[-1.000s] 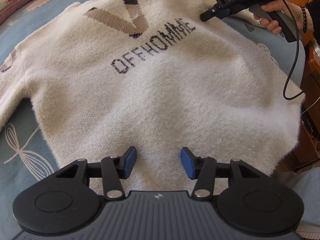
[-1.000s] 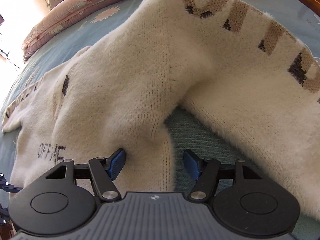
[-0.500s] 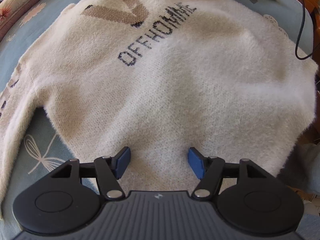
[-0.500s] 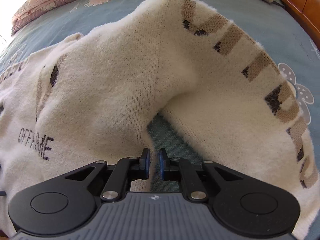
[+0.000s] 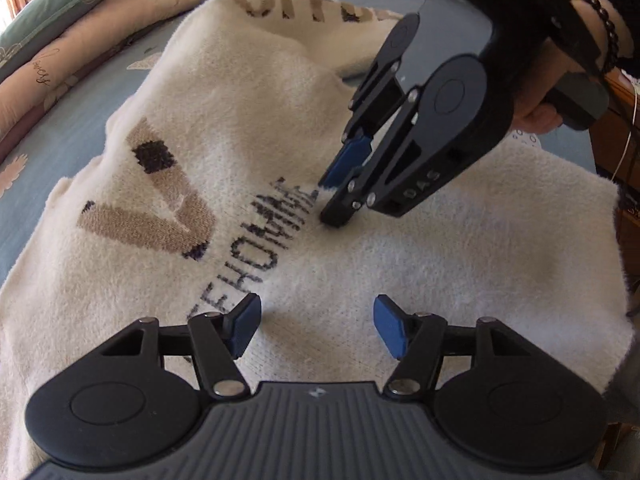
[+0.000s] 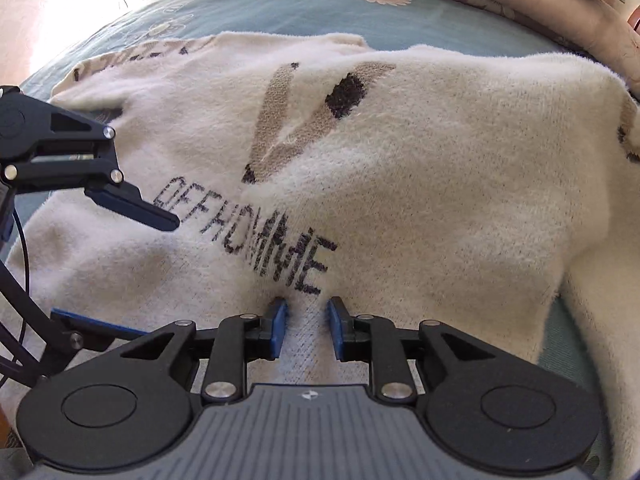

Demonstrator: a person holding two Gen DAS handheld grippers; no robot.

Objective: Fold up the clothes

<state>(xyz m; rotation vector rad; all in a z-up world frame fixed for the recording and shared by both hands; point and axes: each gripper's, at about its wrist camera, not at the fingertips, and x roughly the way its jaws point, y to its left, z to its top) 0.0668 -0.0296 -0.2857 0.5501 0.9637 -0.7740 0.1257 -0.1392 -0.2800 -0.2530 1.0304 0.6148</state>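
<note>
Two black grippers met over a fuzzy cream knit sweater: left gripper wide, right gripper narrowly parted, just reopening, holding nothing.

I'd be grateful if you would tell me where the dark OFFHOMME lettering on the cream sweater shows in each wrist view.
Left wrist view: the OFFHOMME lettering runs diagonally through the centre, its far end at the right gripper.
Right wrist view: the lettering sits centre-left, slanting down towards the bottom centre.
Shared landmark: the brown V pattern beside the lettering.

The sweater lies spread on the bed; pillows lie behind the sweater, both tools over it.
</note>
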